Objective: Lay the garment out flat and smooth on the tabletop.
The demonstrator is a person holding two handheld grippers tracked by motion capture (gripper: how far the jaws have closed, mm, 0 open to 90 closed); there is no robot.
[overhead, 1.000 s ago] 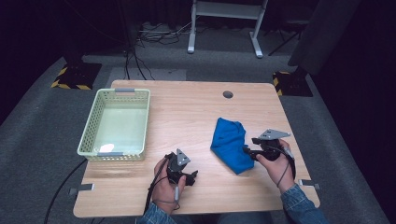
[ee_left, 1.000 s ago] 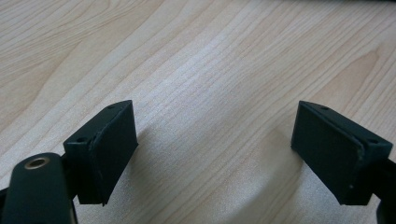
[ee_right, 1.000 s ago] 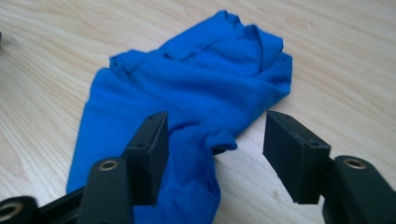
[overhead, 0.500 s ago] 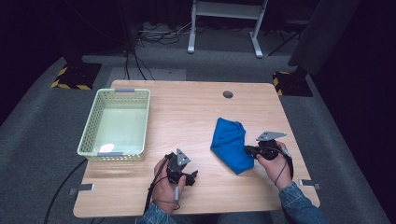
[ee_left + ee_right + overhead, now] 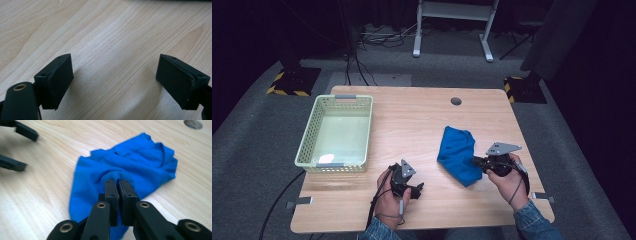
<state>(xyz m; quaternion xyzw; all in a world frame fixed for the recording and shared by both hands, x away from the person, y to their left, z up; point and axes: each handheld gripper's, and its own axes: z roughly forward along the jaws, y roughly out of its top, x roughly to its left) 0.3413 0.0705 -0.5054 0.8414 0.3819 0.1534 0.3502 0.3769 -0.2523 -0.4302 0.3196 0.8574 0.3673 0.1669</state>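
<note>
The crumpled bright blue cloth garment point(image 5: 457, 154) lies in a loose, rumpled heap to the right of the pale green plastic lattice basket point(image 5: 338, 133), well apart from it. Its near end tapers to a narrower fold point(image 5: 112, 176), bunched up and pinched; the far end spreads wider, with a seamed edge showing.

The blue cloth point(image 5: 125, 167) has a fold pinched between the fingers point(image 5: 111, 192) of the right gripper point(image 5: 118, 182), and that fold is hidden there. The cloth's near end runs out of sight under the gripper's arms. In the high view, the person's forearms are cut off by the bottom edge. A small pale thing point(image 5: 326, 158) in the basket point(image 5: 310, 133) is too small to tell. The far floor is too dark to make out.
</note>
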